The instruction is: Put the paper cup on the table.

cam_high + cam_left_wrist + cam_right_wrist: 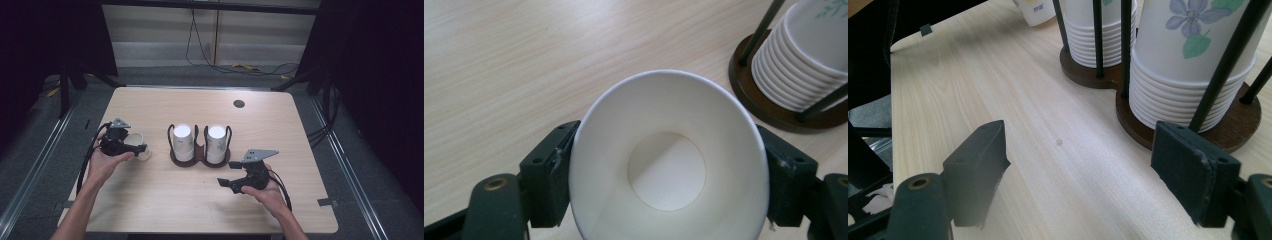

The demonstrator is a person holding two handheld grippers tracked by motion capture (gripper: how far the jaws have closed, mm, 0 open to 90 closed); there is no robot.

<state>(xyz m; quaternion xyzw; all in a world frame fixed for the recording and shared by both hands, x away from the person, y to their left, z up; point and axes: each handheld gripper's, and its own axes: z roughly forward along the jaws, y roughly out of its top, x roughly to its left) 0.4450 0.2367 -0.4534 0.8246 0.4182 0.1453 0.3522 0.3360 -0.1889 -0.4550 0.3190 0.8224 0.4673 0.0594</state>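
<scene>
Paper cup (669, 165) clamped by its rim in left hand-held gripper (131, 148), left of cup holder (200, 159) on counter (150, 195); right hand-held gripper (227, 174) open, empty, near holder.

A table (165, 200) carries a two-ring cup holder (199, 159) near its middle, with one stack of upturned paper cups in the left ring (183, 141) and another in the right ring (216, 143). Left of the holder, a single paper cup (140, 145) lies tilted between the jaws of the left gripper (131, 148). The right gripper (228, 173) sits in front of the holder's right side, nothing between its jaws. A round grommet hole (239, 104) lies behind the holder, towards the far right.
</scene>
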